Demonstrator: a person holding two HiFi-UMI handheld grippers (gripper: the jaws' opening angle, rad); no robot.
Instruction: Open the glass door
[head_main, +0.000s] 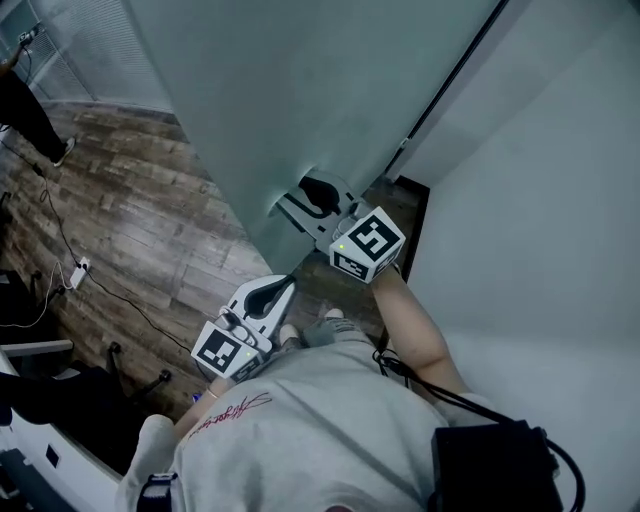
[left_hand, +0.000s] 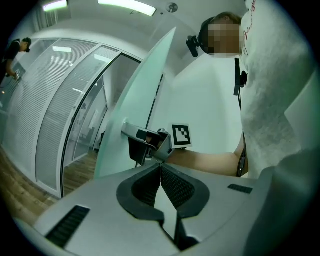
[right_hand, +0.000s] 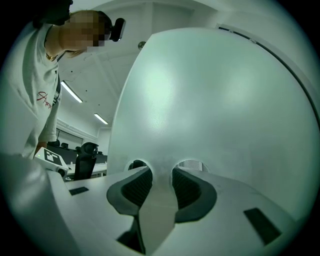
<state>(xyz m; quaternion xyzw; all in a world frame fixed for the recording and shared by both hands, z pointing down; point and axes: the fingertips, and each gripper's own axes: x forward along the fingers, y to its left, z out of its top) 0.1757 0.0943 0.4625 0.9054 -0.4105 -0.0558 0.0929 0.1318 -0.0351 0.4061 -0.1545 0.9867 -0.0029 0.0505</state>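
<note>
The frosted glass door (head_main: 300, 90) stands upright, its free edge toward me. My right gripper (head_main: 305, 197) is shut on that edge, one finger on each face of the pane. In the right gripper view the door (right_hand: 210, 100) fills the picture and its edge sits between the pads of that gripper (right_hand: 161, 169). The left gripper view shows the door (left_hand: 135, 115) edge-on with the right gripper (left_hand: 135, 142) clamped to it. My left gripper (head_main: 285, 287) hangs lower and nearer my body, apart from the door. Its jaws (left_hand: 161, 169) meet at the tips with nothing between them.
A white wall (head_main: 540, 200) and a dark door frame (head_main: 450, 80) stand right of the door. On the wood floor (head_main: 150, 230) lie cables and a power strip (head_main: 75, 272). Another person's leg (head_main: 35, 120) shows far left. Blind-covered glass partitions (left_hand: 50, 110) run behind.
</note>
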